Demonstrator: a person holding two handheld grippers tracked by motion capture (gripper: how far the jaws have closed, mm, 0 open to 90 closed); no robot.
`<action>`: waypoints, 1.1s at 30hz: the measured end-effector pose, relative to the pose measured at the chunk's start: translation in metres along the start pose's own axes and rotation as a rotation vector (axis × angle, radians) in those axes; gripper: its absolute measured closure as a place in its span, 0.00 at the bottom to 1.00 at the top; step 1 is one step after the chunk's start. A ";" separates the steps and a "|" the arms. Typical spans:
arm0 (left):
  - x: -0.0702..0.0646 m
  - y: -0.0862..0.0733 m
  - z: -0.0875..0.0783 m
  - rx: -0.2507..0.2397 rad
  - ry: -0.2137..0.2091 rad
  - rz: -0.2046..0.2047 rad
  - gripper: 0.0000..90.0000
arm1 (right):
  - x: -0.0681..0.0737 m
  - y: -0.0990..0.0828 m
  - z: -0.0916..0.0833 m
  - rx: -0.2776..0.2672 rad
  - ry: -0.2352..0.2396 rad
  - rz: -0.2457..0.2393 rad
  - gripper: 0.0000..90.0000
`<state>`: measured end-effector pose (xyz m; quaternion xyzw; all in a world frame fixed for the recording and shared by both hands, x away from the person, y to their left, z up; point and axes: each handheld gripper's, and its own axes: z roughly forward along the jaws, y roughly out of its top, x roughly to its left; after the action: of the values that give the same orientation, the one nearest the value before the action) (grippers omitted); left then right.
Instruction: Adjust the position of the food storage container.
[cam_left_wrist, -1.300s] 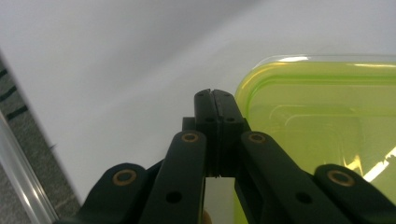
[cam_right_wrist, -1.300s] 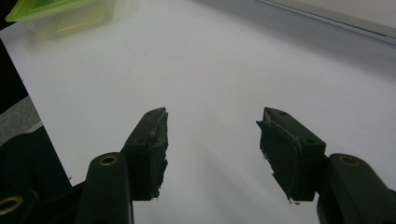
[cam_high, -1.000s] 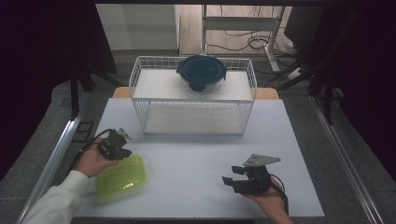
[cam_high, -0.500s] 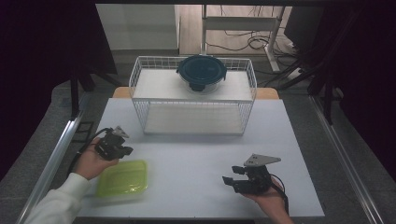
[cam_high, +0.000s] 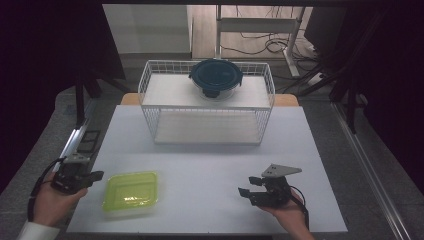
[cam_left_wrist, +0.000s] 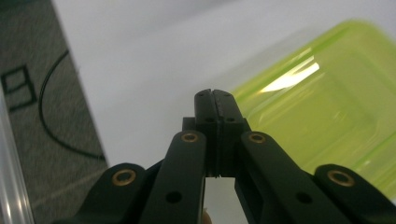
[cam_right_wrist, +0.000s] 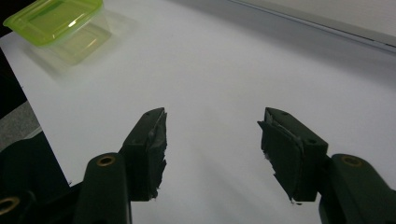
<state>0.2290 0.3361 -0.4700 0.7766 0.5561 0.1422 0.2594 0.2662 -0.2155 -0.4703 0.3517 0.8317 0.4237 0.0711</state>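
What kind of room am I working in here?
Probably a lab recording booth: a white table fenced by black curtains, with loose cables on the floor behind and a wire rack set up as a prop.

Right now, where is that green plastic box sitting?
In the high view the green box lies on the white table, near its front left corner, just right of the left gripper.

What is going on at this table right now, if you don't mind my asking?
A person holds a claw in each hand over a white table. The left claw, jaws shut on nothing, sits just left of a lime-green square plastic container with its lid on. The right claw hangs open over bare table. A round dark-lidded glass container stands on the white wire rack at the back.
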 end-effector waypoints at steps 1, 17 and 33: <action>0.000 0.000 0.000 0.000 0.000 0.000 1.00 | 0.000 0.000 0.000 -0.001 -0.002 0.000 0.44; -0.011 -0.026 0.022 0.106 -0.083 -0.050 1.00 | 0.002 0.001 0.000 -0.002 -0.018 0.010 0.38; -0.111 0.043 0.074 0.150 -0.258 0.135 1.00 | -0.002 -0.001 -0.003 -0.008 -0.034 0.032 0.36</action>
<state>0.2631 0.2035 -0.4996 0.8413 0.4737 0.0165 0.2599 0.2657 -0.2190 -0.4694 0.3719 0.8229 0.4221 0.0800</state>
